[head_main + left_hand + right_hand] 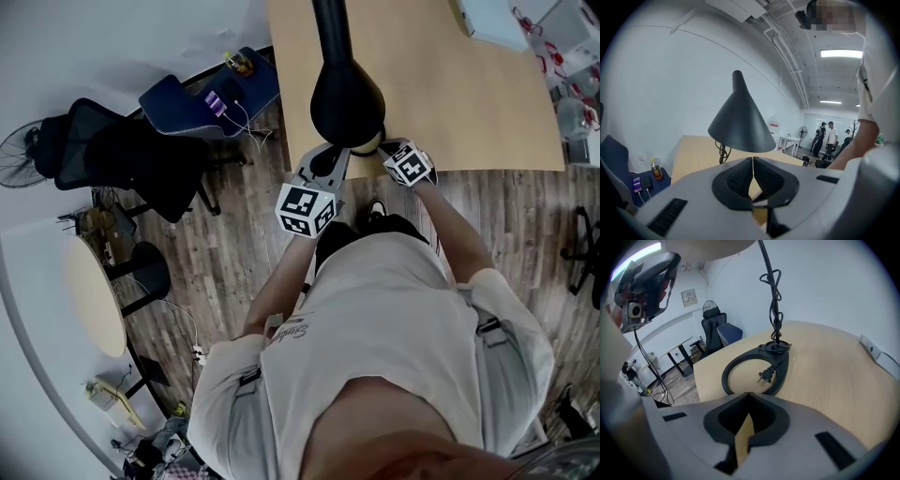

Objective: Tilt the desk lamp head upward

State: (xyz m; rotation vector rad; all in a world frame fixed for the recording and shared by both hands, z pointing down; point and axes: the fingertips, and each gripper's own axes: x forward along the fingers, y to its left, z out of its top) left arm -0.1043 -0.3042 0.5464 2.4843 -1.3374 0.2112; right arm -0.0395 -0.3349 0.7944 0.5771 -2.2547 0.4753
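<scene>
1. My left gripper (753, 161): ribbed black pads pressed together with nothing between them. It sits just under the rim of the lamp head (740, 123), with a gap to it.
2. My right gripper (749, 395): jaw tips meet, empty, aimed low across the desk (834, 376) at the lamp base (780, 366).
3. The lamp head is a smooth matte dark cone with its wide mouth facing down. In the head view it hangs over the desk's near edge, just ahead of both grippers.
4. The lamp base is a flat black open ring lying on the desk. A two-pin plug (765, 376) lies at its inner edge, and the cord (774, 296) is twisted in loops around the thin stem.
5. The desk is pale wood grain with a rounded near edge. There is bare top to the right of the base and a white wall close behind.
6. Off the desk's left edge there is plank floor, with a black office chair (122, 155) well apart from it.
</scene>
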